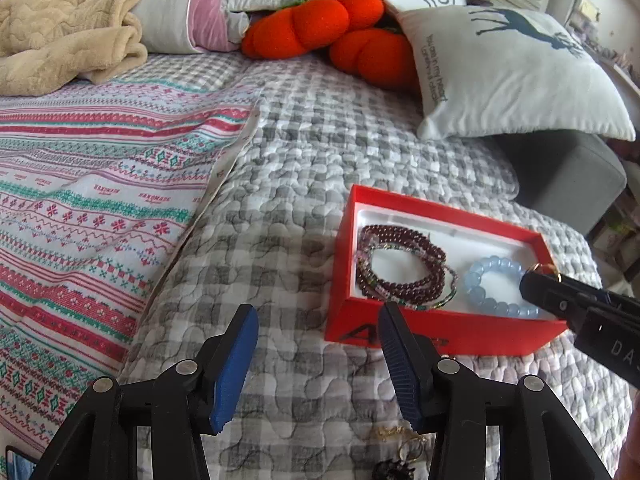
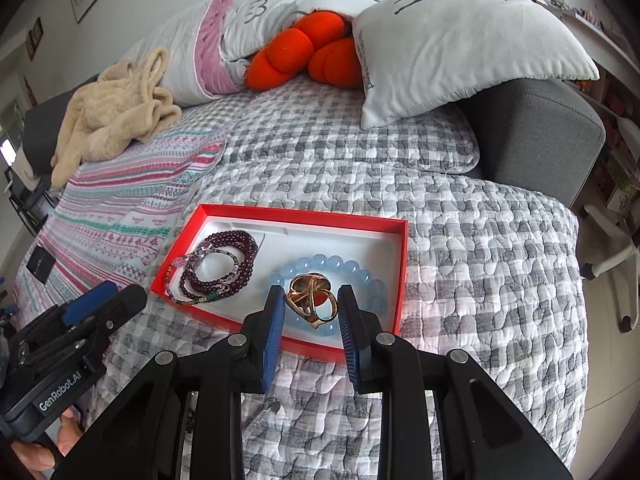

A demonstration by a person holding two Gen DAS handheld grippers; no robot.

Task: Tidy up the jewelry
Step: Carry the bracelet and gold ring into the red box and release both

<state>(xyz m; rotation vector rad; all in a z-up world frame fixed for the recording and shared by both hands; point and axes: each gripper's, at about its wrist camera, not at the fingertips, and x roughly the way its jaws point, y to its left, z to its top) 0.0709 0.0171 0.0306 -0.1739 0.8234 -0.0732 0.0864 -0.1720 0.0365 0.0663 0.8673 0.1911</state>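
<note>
Item: gold ring (image 2: 311,300), pinched in right tool (image 2: 312,306) directly over blue bracelet (image 2: 332,266) w/in red box (image 2: 402,264) on bed; left tool (image 1: 318,316) spread, empty, box just fwd-right.

Soft, even daylight filled both views, bright and slightly washed out. Shadows stayed faint on the quilt (image 2: 460,240). Fisheye bending curved the edges hard, with dark vignetting in the right wrist view's corners. The red box (image 1: 448,332) looked sharp; far shelves smeared.
</note>
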